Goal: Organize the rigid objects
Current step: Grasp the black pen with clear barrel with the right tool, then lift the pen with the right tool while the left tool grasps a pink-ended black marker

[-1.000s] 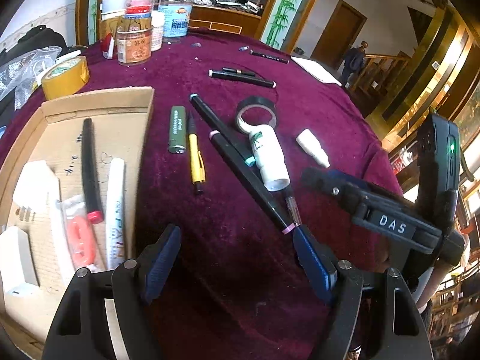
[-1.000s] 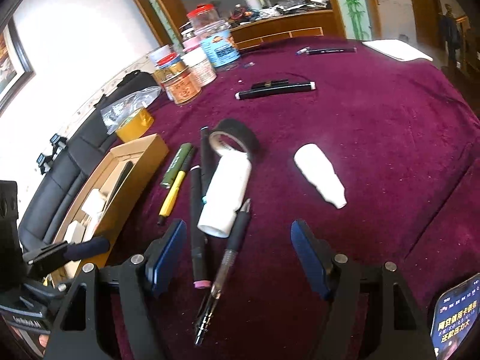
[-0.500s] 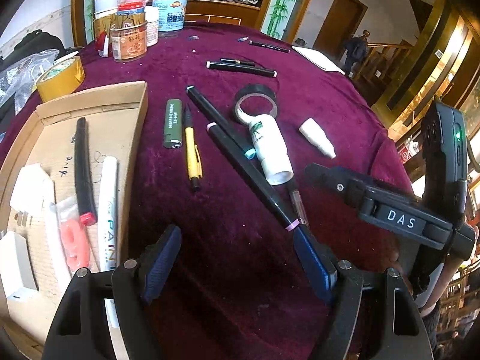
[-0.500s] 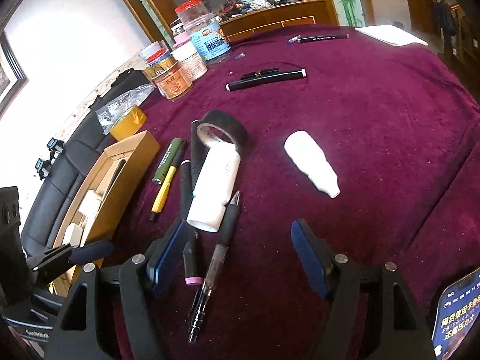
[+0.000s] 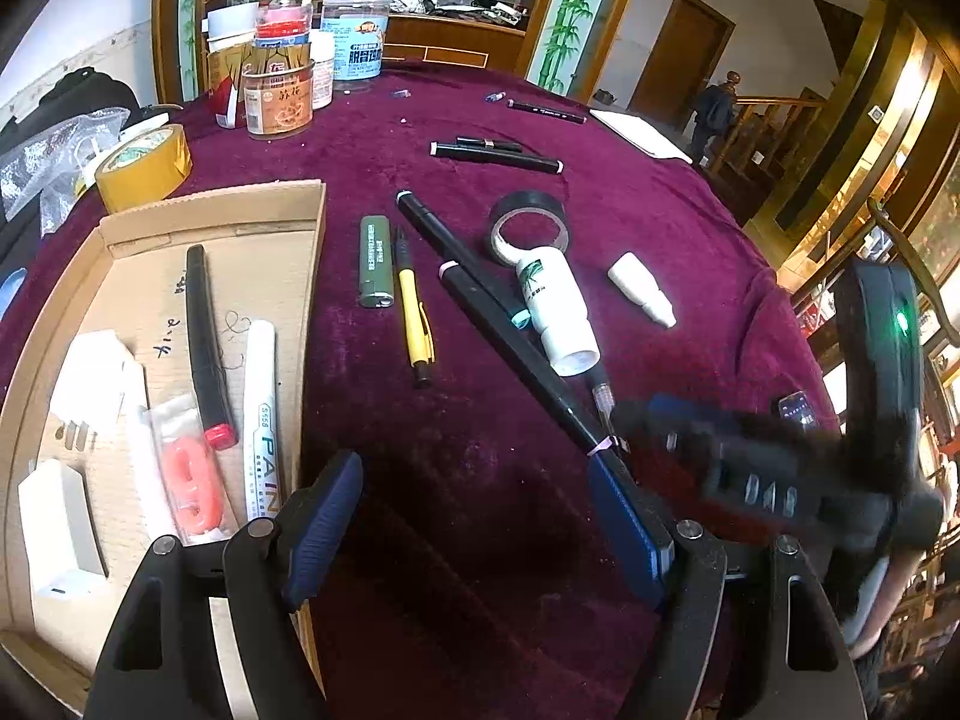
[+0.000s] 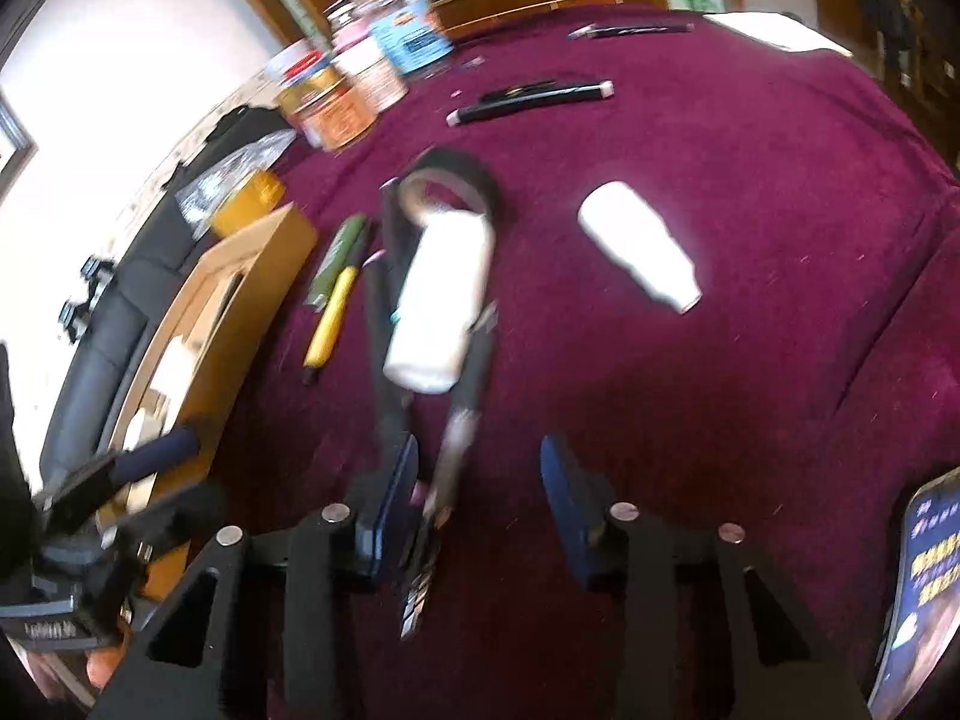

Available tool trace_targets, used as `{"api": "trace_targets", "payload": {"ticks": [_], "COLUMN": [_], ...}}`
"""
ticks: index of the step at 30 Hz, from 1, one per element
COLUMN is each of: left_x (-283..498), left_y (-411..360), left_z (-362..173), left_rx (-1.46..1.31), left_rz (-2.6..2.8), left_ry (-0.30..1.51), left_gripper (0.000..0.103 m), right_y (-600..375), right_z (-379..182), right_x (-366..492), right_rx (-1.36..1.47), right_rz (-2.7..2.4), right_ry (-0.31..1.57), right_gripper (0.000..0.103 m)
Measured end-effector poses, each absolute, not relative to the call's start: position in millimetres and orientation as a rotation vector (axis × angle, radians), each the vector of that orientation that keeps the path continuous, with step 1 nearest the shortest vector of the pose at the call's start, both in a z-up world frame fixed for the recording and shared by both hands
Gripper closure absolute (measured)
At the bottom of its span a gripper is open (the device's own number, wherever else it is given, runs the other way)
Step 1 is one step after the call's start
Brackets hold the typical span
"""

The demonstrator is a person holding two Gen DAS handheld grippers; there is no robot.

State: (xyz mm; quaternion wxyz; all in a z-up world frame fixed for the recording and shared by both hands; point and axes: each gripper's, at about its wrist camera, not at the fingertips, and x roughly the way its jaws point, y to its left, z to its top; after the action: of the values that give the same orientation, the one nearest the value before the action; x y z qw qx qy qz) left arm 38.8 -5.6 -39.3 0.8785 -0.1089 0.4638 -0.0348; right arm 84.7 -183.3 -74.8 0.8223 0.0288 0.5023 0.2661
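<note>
Right gripper (image 6: 477,486) jaws are closing around the clear pen (image 6: 456,450), pads not yet touching; left gripper (image 5: 474,516) hangs open, empty. The pen lies against a black marker (image 6: 384,360) near the table's front edge, so the grip should centre on the pen alone.

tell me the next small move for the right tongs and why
Probably finish closing on the clear-barrelled gel pen. The right tongs are closing with that pen between the pads, its tip pointing back at the camera, not yet visibly pinched. It lies on the cloth beside the white bottle, and the cardboard tray already holds pens.
</note>
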Motion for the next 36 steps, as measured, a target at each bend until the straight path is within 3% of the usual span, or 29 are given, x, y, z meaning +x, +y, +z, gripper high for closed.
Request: {"api": "trace_targets", "payload": {"ticks": [3, 12, 15, 24, 26, 30, 36], "left_x": [41.3, 45.2, 49.2, 71.2, 73.1, 73.7, 77.7], "left_y": [-5.5, -9.6, -11.8, -28.4, -30.4, -34.4, -37.4], "left_z": [-39.5, -39.3, -40.4, -44.0, -42.8, -42.0, -45.3], "left_rx": [-0.232, -0.226, -0.23, -0.209, -0.221, -0.198, -0.192], "left_rz": [-0.073, -0.06, -0.064, -0.08, -0.084, -0.078, -0.08], "left_ry": [0.97, 0.981, 0.991, 1.017, 1.017, 1.018, 1.033], "left_gripper": [0.023, 0.023, 0.023, 0.023, 0.023, 0.023, 0.023], "right_y": [-172.1, -169.9, -177.8, -202.7, -196.0, -190.4, -218.9], "right_z": [-75.2, -78.7, -75.0, -77.1, -76.8, -79.6, -79.9], "right_x": [74.2, 63.5, 56.8, 63.5, 60.4, 58.6, 67.2], "right_rx": [-0.034, -0.065, -0.057, 0.043, 0.004, -0.064, 0.091], "right_rz": [0.51, 0.526, 0.527, 0.513, 0.518, 0.478, 0.443], "right_ry": [1.035, 1.017, 1.015, 1.01, 1.002, 0.999, 1.015], "right_gripper": [0.08, 0.082, 0.094, 0.093, 0.087, 0.089, 0.089]}}
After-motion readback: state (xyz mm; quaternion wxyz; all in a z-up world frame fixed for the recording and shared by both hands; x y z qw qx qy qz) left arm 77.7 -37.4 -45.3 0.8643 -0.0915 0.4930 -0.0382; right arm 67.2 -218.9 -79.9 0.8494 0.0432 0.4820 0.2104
